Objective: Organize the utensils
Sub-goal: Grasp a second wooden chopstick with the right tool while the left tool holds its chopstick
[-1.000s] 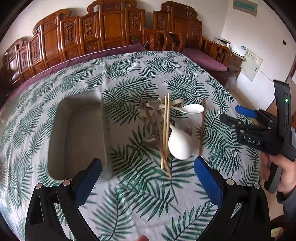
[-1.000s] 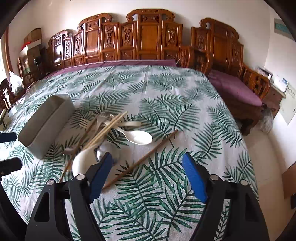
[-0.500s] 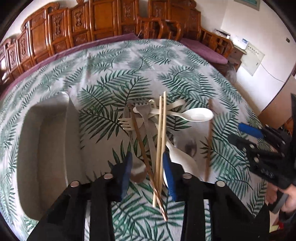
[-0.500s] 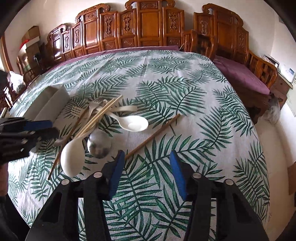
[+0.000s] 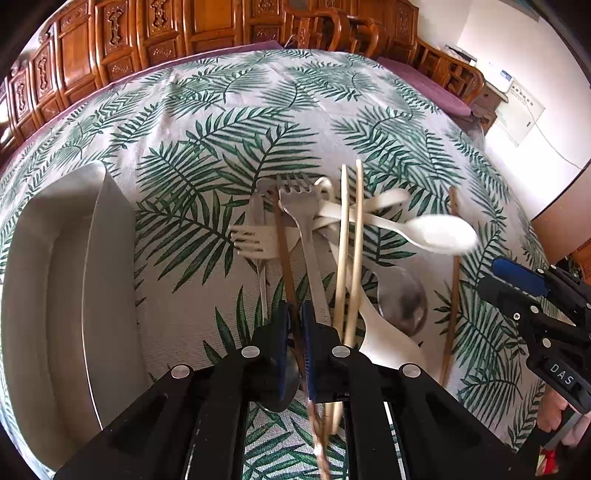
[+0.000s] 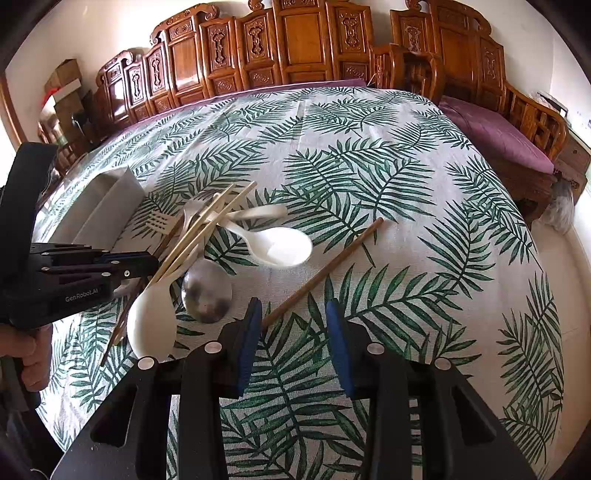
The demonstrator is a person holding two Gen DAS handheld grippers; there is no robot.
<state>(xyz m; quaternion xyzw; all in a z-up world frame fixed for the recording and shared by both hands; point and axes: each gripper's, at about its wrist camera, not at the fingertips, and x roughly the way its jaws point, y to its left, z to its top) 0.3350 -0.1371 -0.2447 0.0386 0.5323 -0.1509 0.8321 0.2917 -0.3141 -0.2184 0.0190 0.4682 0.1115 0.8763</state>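
Left claw is pinched on a dark brown chopstick that lies in the pile of forks, spoons and pale chopsticks on the leaf-print tablecloth, with the grey tray just to its left. Right claw is spread open, holding nothing, above the cloth near the end of a second brown chopstick lying apart from the pile.

Round tabletop under white cloth printed with green fern leaves. Behind it, row of carved wooden chairs along pale wall. Purple cushion on bench at right. Cardboard boxes stacked in far left corner. White panel with trailing cable on right wall.
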